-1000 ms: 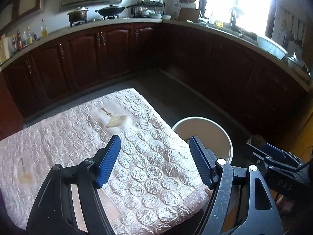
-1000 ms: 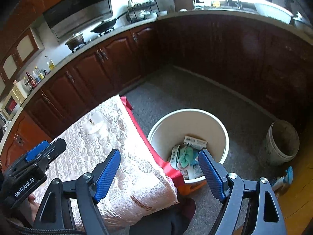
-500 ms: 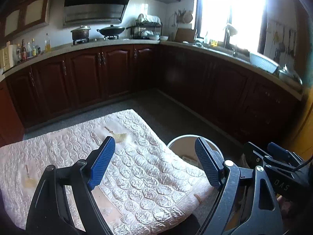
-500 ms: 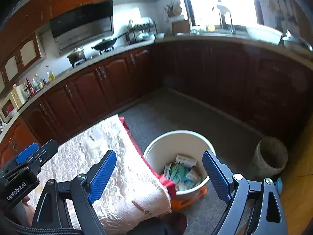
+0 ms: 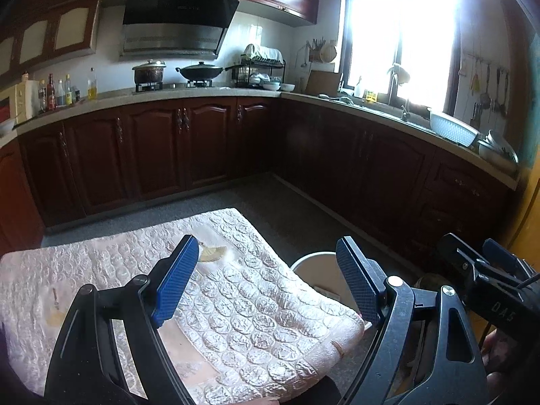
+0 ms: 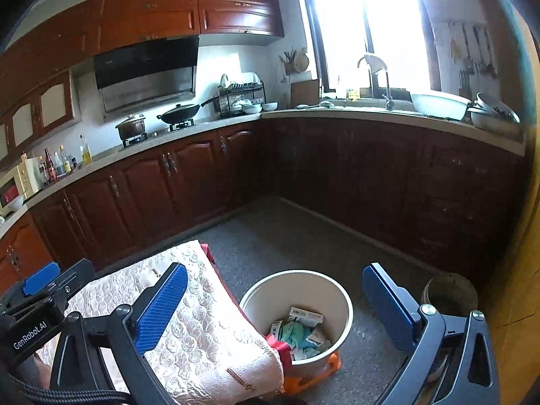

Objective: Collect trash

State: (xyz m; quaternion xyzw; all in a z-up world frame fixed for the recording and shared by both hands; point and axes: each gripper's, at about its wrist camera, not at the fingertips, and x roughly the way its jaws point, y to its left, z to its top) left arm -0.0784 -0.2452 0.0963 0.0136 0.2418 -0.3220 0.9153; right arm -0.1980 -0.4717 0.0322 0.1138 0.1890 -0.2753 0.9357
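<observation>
With both grippers' jaws spread and empty above the quilted worktop [image 5: 256, 310], and the bin [image 6: 297, 307] already holding trash, you likely reach next for the yellowish scrap [image 5: 212, 253].

I read "GenRobot.AI" on the left gripper [image 6: 32, 332] body, and "DAS" on the right gripper [image 5: 499, 307] body.

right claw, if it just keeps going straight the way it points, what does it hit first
Probably the dark lower cabinets across the floor. The open right claw aims above the bin, so it likely clears it, though depth is unclear.
</observation>
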